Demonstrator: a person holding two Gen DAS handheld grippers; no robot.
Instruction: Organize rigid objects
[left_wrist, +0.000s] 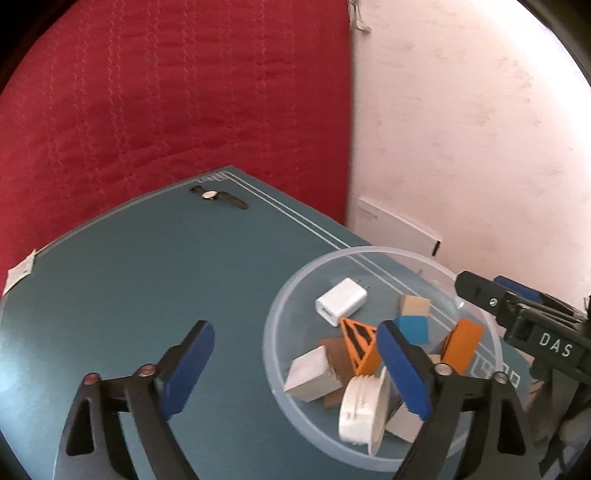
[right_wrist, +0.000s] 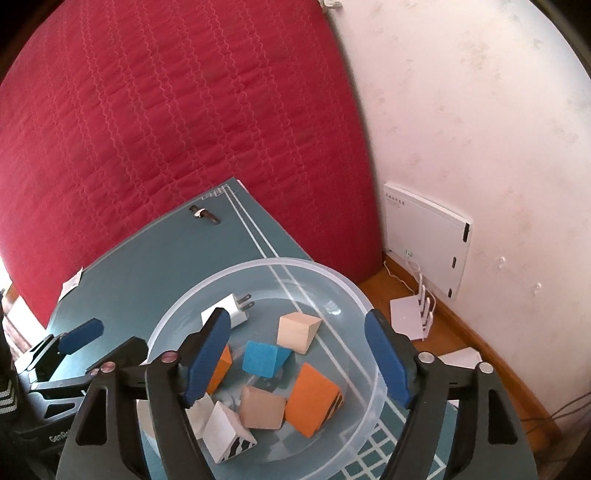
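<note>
Clear bowl (right_wrist: 354, 295): held blocks, charger (left_wrist: 341, 301), cap (left_wrist: 364, 408), gathered for sorting. Watch (left_wrist: 218, 195) lay well apart, far corner. Left gripper (left_wrist: 295, 369), right gripper (right_wrist: 299, 358): both wide open, empty.

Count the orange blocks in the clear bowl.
2: one orange block near the bowl's right side, one orange block left, partly behind the right tongs. Others may be hidden.

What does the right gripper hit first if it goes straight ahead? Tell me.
Probably the blue block inside the clear bowl. The right gripper is open and points down into the bowl, with that block lying between its fingers. Depth is hard to judge here.
</note>
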